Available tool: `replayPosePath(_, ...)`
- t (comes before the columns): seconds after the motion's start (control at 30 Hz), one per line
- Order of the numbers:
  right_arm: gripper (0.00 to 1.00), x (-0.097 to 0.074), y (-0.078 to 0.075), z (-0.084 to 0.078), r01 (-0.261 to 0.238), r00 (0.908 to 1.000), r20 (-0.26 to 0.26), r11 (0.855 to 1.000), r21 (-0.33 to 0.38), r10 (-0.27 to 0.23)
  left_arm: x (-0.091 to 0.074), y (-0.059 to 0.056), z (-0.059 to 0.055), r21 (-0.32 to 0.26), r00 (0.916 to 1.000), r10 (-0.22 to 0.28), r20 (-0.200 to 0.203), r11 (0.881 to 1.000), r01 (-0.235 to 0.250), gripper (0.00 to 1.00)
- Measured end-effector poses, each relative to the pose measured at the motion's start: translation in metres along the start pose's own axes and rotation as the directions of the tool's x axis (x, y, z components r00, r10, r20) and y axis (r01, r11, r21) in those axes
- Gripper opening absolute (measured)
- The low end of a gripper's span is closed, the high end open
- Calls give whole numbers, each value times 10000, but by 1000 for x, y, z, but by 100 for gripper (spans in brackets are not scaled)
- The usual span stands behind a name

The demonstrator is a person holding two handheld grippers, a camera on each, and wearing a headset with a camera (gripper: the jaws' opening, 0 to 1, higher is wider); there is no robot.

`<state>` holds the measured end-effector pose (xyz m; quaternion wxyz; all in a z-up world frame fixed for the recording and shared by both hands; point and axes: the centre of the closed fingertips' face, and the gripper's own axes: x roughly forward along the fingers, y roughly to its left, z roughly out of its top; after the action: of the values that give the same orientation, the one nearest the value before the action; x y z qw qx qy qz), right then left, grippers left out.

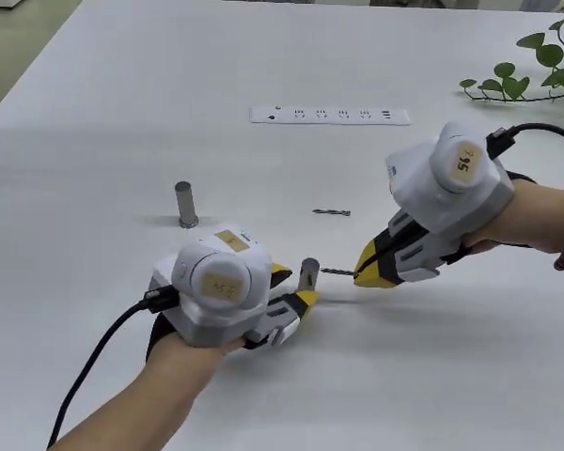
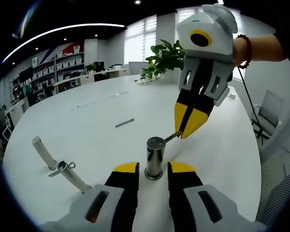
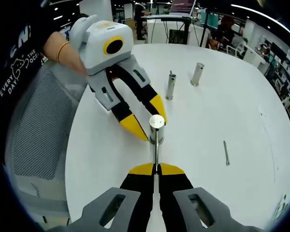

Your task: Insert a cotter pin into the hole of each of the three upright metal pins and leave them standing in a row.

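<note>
At centre of white worktop (image 1: 263,56): upright silver metal pin (image 1: 308,274) between parted jaws of left hand-held gripper (image 1: 294,287); right hand-held gripper (image 1: 371,274) pinches thin steel cotter pin (image 1: 336,272) at its hole; misaligned push may topple it.

Left gripper (image 1: 296,287) and right gripper (image 1: 367,273): 2 rounded white shells, black jaws tipped yellow, each with a tan sticker (image 1: 464,162) and black cable (image 1: 94,362). A beaded bracelet (image 2: 246,48) rings the right wrist.
</note>
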<state>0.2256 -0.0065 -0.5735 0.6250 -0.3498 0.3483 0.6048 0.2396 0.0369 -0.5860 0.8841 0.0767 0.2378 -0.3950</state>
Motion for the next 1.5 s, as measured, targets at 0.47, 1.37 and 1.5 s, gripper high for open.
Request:
replayPosePath(0.47, 0, 1, -2, 3, 32, 10000, 5, 9993, -361, -32, 8, -2, -1, 87, 9999, 95, -112, 9999, -94, 15)
replayPosePath(1.37, 0, 10, -5, 24, -19, 10000, 85, 9966, -825, 27, 9, -1, -5, 300, 9994, 154, -319, 9994, -145, 10)
replayPosePath(1.5, 0, 12, -5, 28, -11, 9999, 145, 9966, -828, 23, 9, 0, -5, 276, 9994, 149, -314, 9995, -141, 10)
